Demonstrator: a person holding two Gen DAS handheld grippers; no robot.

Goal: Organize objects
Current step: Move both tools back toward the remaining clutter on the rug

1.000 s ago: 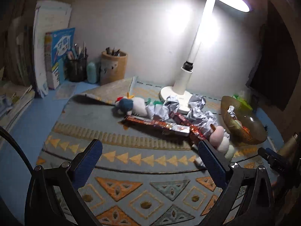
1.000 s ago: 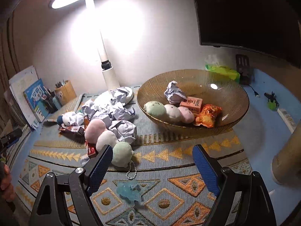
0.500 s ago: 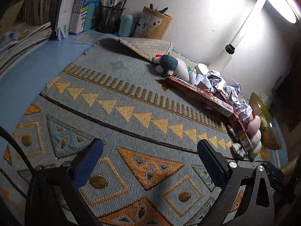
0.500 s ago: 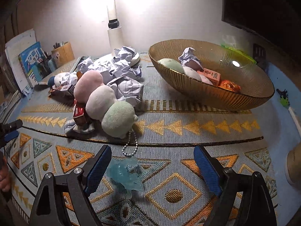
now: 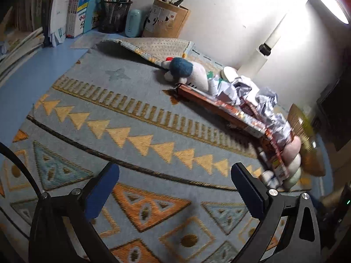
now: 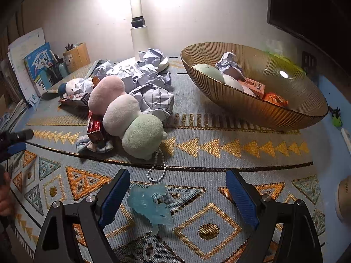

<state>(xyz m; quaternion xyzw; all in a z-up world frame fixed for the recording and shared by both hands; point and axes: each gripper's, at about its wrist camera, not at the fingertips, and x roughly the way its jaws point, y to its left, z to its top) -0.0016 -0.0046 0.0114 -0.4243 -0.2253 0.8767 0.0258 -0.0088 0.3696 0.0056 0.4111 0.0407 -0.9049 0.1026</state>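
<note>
Right hand-held gripper (image 6: 175, 199) spread, empty — blue charm (image 6: 151, 203) on mat between fingers, nearer 9 o'clock finger. Risk: bead chain (image 6: 156, 166) snags plush (image 6: 143, 139), drags pile. Left hand-held gripper (image 5: 175, 194) spread, idle.

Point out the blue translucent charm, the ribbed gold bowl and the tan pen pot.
blue translucent charm (image 6: 151, 203), right wrist view, its body.
ribbed gold bowl (image 6: 274, 111), right wrist view, outer wall.
tan pen pot (image 5: 166, 19), left wrist view, its front.

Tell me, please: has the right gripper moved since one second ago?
Yes. The right gripper has come down and forward toward the mat: the blue translucent charm now lies between its open fingers, and the bowl looks nearer than before.
</note>
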